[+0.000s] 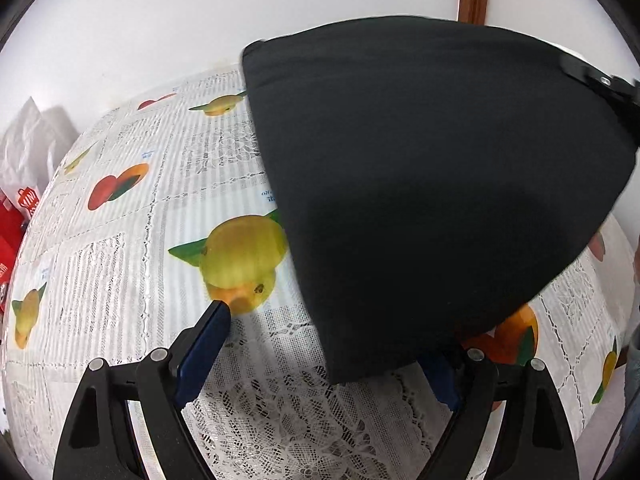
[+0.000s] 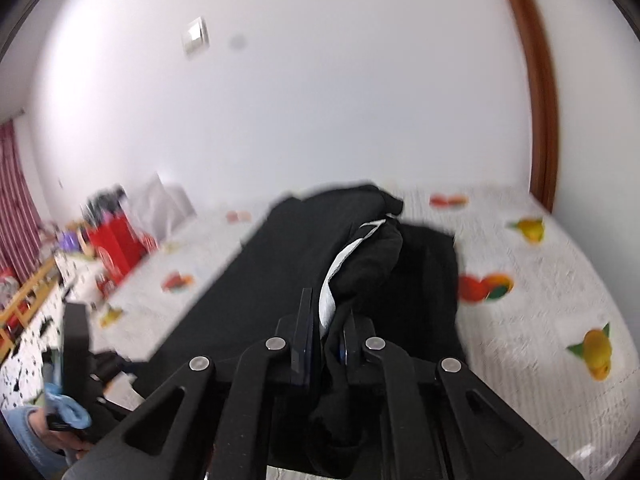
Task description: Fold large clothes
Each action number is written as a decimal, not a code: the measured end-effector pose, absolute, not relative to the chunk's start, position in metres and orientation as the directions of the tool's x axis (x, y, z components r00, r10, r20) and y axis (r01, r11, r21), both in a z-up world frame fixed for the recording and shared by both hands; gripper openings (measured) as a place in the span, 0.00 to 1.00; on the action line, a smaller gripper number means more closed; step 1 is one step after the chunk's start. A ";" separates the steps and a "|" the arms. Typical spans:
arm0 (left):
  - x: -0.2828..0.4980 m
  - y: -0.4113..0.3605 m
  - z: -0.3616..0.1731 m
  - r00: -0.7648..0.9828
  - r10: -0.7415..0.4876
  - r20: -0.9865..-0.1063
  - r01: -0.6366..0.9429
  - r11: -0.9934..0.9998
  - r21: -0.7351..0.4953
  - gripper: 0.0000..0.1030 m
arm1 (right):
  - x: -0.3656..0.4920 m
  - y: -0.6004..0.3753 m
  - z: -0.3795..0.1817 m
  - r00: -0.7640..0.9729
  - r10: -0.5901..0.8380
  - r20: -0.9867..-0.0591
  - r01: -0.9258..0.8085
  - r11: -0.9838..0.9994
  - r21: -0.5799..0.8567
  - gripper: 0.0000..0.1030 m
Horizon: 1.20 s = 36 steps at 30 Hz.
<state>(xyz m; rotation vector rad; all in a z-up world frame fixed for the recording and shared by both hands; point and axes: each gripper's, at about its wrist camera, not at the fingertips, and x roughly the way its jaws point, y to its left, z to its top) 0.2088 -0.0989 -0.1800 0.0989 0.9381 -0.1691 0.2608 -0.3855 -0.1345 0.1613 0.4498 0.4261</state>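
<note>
A large black garment [image 1: 432,184] hangs lifted over the fruit-print tablecloth [image 1: 132,248] in the left wrist view. My left gripper [image 1: 332,336] is open; its left finger [image 1: 204,348] is bare, and the cloth's lower corner drapes over the right finger. In the right wrist view the black garment [image 2: 280,264] stretches across the table with a white inner label [image 2: 332,280] showing. My right gripper [image 2: 326,332] is shut on a bunched fold of the garment. The right gripper also shows in the left wrist view [image 1: 600,80] at the cloth's far top corner.
A red box [image 2: 116,248] and white bag [image 2: 160,204] sit at the table's far left. A brown door frame [image 2: 544,92] runs down the white wall. The left gripper [image 2: 76,344] and a blue-sleeved hand show at lower left.
</note>
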 end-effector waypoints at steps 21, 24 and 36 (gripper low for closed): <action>0.191 -0.074 -0.165 0.597 -0.203 -0.776 0.219 0.972 -0.086 0.77 | 0.239 -0.437 -0.170 0.755 0.159 -0.636 -0.100 0.987 0.128 0.36; 0.188 -0.074 -0.162 0.598 -0.213 -0.773 0.222 0.970 -0.096 0.73 | 0.224 -0.446 -0.174 0.729 0.142 -0.670 -0.089 0.990 0.113 0.37; 0.186 -0.079 -0.161 0.588 -0.246 -0.770 0.252 0.961 -0.115 0.52 | 0.220 -0.438 -0.210 0.668 0.185 -0.721 -0.113 0.983 0.147 0.37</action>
